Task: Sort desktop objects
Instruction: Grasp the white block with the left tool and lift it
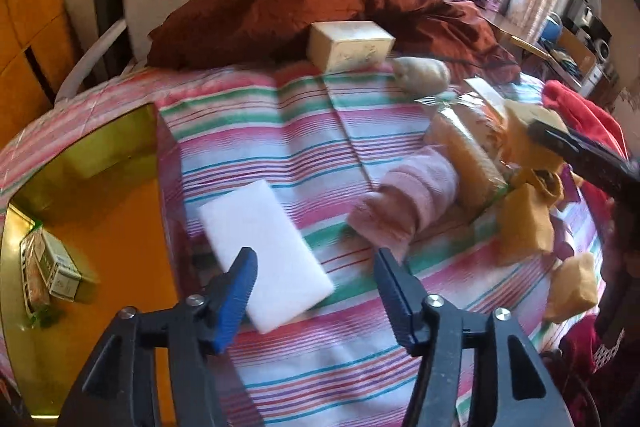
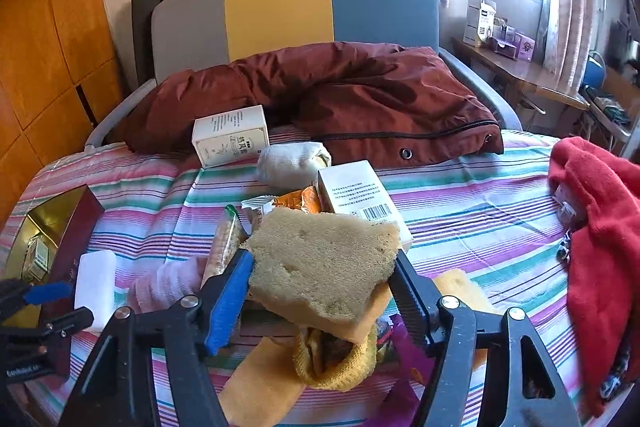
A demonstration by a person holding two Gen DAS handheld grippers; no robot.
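My left gripper [image 1: 316, 263] is open above the striped cloth; its left finger overlaps a white foam block [image 1: 266, 259], also in the right wrist view [image 2: 95, 283]. My right gripper [image 2: 322, 273] is shut on a tan sponge [image 2: 320, 263] and holds it above a pile: yellow sock [image 2: 336, 359], yellow sponge pieces [image 2: 260, 383], snack packets [image 2: 226, 243], white barcode box [image 2: 356, 195]. A pink sock [image 1: 408, 203] lies right of the foam block. The right gripper [image 1: 580, 155] shows at the right in the left wrist view, among yellow sponges [image 1: 524, 223].
An open gold-lined box [image 1: 80, 187] with small packs inside stands at the left. A cream box [image 1: 348, 45], a white rolled sock [image 1: 420, 75] and a brown jacket [image 2: 340, 95] lie at the back. A red garment [image 2: 600, 227] lies at the right.
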